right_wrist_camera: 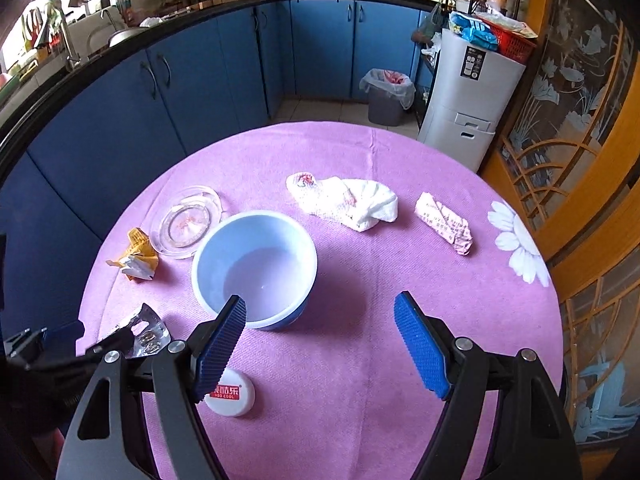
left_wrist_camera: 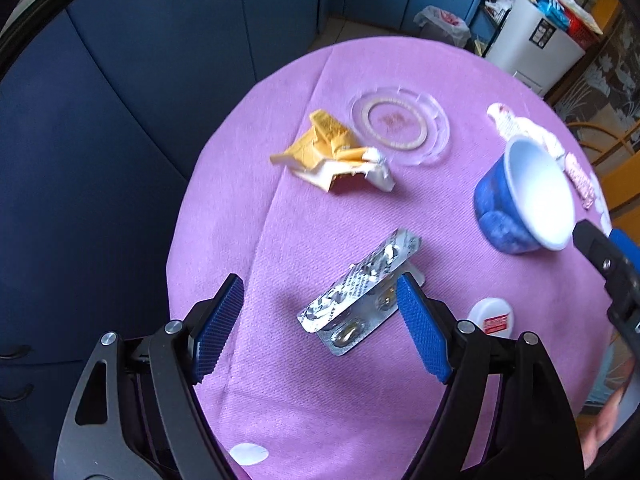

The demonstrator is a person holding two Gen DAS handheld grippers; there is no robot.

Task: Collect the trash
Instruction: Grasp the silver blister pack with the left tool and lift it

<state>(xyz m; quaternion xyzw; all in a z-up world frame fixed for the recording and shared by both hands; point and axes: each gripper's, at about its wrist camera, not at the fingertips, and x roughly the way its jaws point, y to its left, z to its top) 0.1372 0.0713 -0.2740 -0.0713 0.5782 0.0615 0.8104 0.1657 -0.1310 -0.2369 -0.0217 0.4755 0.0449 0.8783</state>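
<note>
Hovering left gripper (left_wrist_camera: 320,304), jaws spread wide, over blister pack (left_wrist_camera: 360,294) lying flat on surface (left_wrist_camera: 320,400); we straddled it for pinch. Right gripper (right_wrist_camera: 320,320) gaped empty beside blue bowl (right_wrist_camera: 256,268), we judged bowl trash collector, kept central, near scraps.

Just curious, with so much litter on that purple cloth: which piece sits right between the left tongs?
The silver pill pack, lying between the open left tongs. The yellow wrapper and white tissue lie farther off.
</note>
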